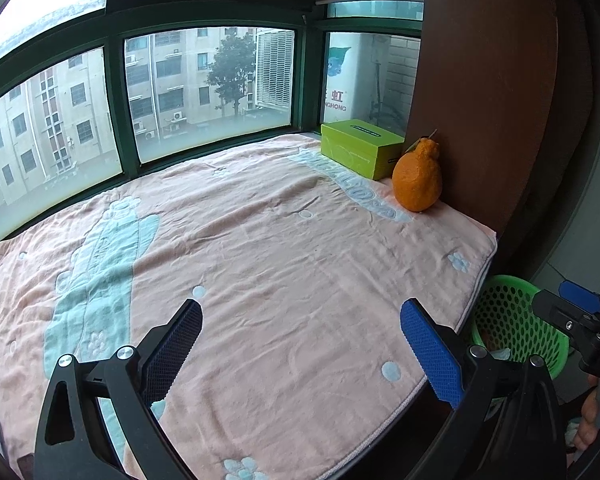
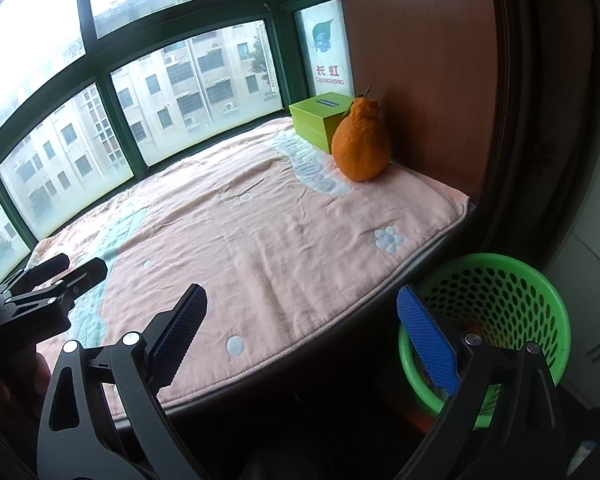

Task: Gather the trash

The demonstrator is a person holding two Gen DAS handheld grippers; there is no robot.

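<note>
Both grippers' fingers gape empty; the green basket's (image 2: 500,300) contents are hard to make out.

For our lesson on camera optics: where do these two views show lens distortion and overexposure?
Left wrist view: the dark green window frame bows in a curve, a fisheye effect, and the upper panes are blown out white. Right wrist view: the same frame bends more steeply, the sky is washed out, and the green perforated plastic basket sits in dimmer light.

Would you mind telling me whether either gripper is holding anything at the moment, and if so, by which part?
Nothing is held. The left gripper and the right gripper are both open over the pink blanket, with nothing between their fingers.
</note>
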